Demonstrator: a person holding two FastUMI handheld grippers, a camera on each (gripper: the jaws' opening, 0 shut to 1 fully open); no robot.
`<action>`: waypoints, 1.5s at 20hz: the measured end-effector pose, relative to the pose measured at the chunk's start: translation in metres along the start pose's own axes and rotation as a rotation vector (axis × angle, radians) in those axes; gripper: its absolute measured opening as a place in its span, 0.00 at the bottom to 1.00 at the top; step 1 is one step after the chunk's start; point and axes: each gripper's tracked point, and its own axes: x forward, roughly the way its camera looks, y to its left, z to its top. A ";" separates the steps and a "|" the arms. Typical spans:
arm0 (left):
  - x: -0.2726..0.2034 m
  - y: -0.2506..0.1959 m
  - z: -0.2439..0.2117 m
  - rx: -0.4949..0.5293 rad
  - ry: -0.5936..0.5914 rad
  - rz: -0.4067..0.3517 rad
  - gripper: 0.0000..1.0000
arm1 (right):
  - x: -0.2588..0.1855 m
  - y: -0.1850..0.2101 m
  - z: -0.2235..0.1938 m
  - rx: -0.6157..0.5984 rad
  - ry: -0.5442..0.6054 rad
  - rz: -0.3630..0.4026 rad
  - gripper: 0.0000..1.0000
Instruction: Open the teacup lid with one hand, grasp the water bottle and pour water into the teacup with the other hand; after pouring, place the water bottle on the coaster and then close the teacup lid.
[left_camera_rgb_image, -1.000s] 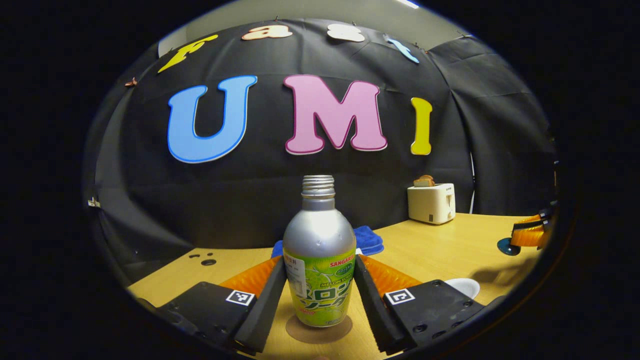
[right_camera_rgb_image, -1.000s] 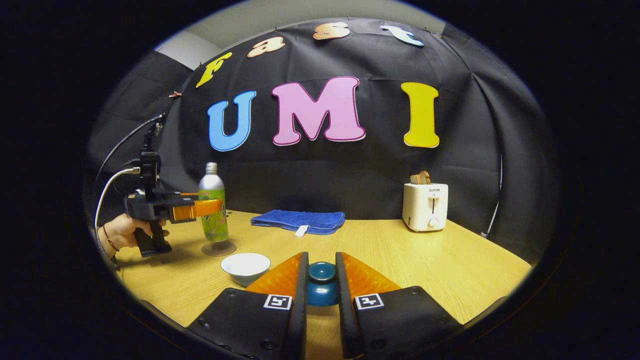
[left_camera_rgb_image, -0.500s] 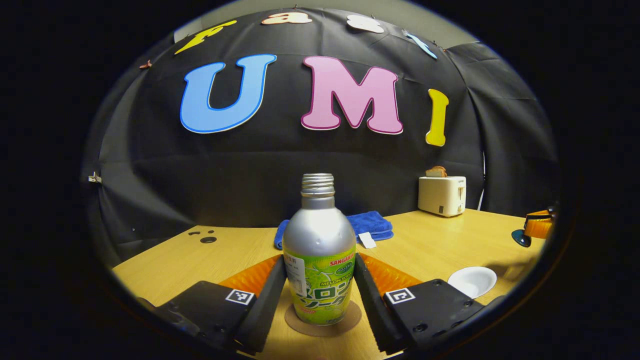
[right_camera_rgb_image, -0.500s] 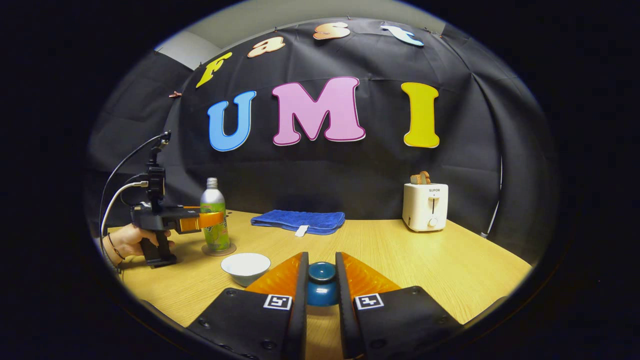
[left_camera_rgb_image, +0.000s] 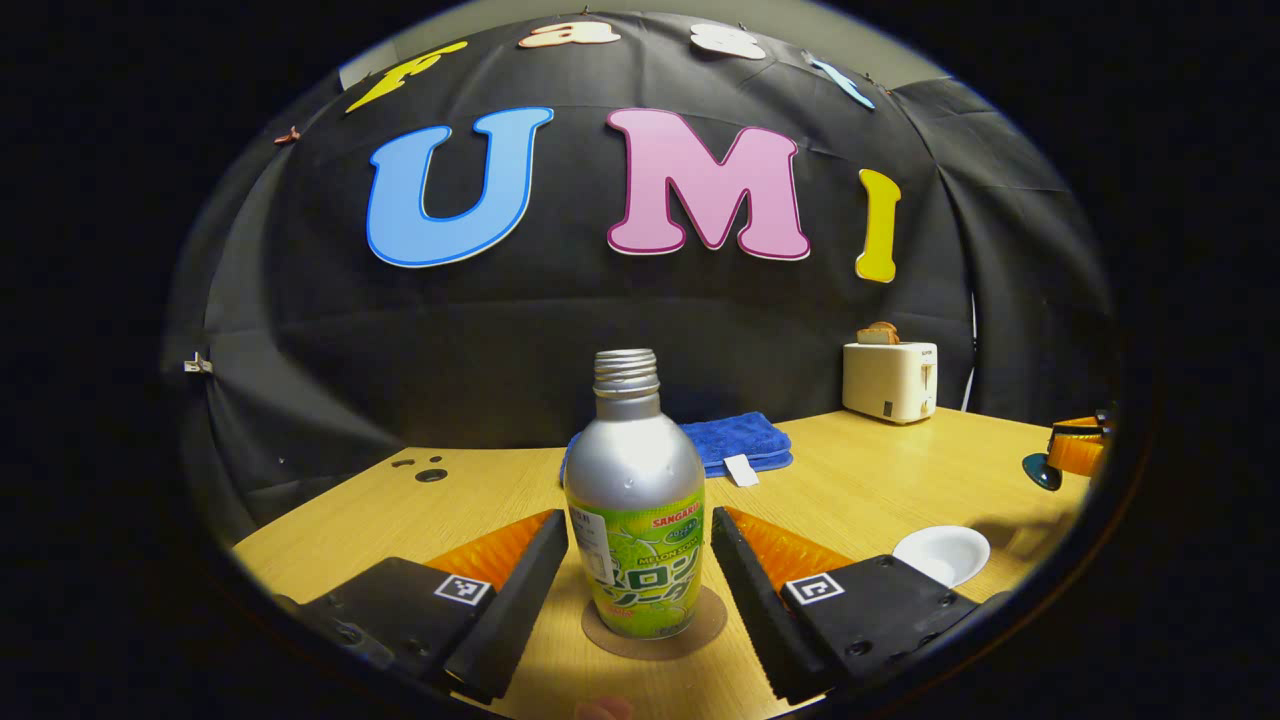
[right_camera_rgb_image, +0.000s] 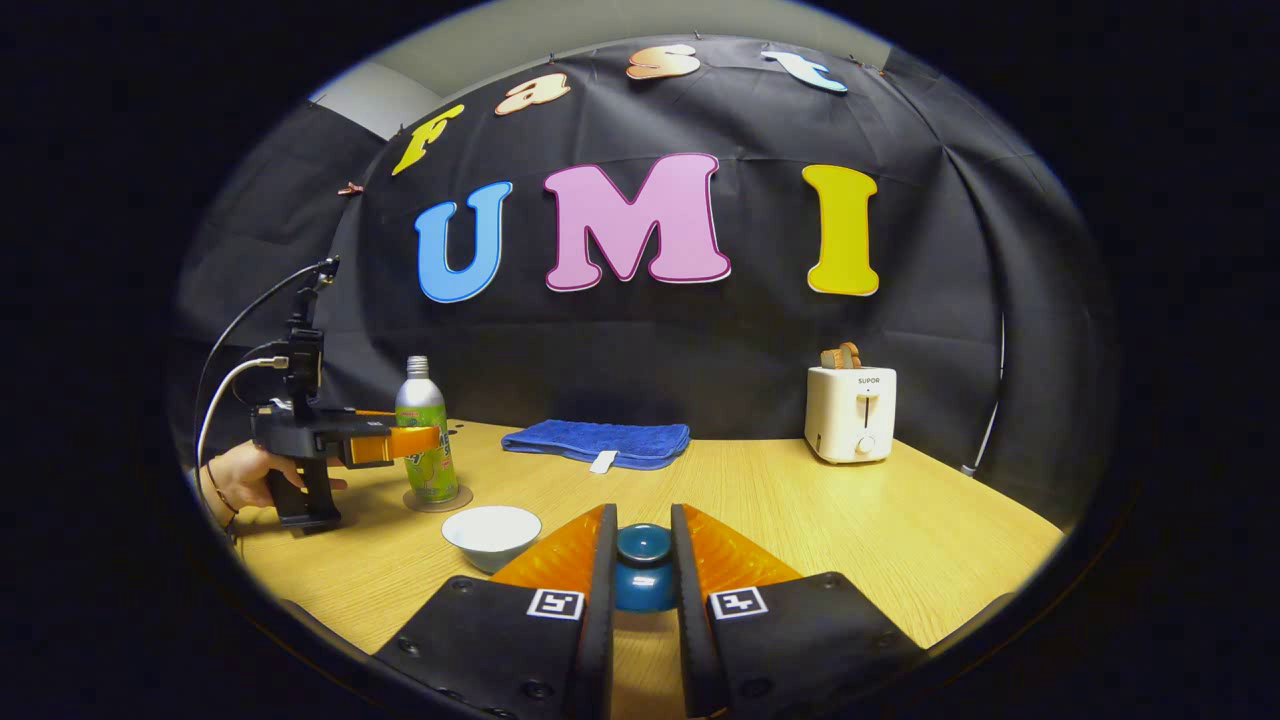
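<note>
The bottle (left_camera_rgb_image: 635, 530) stands on its coaster (left_camera_rgb_image: 655, 622), far left on the table (left_camera_rgb_image: 860, 480), with the left gripper (left_camera_rgb_image: 638, 575) level, fingers spread just clear. Drawn back crooked, a finger could tip it. The right gripper (right_camera_rgb_image: 642, 580) hovers low, pinching the lid (right_camera_rgb_image: 643, 566); the cup (right_camera_rgb_image: 491, 534) sits open nearby.

Recording booth: black cloth wall (right_camera_rgb_image: 620, 350), wooden table (right_camera_rgb_image: 800, 510), toaster (right_camera_rgb_image: 851, 412) as prop.
</note>
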 end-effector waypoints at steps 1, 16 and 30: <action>-0.007 -0.001 -0.002 0.007 0.009 -0.002 0.92 | 0.000 0.000 0.000 0.000 0.000 0.000 0.31; -0.093 -0.020 -0.011 -0.007 -0.086 0.017 0.93 | 0.033 0.112 -0.006 0.004 0.021 0.256 0.31; -0.088 -0.016 -0.012 -0.053 -0.085 0.034 0.96 | 0.070 0.127 -0.029 -0.042 0.153 0.227 0.31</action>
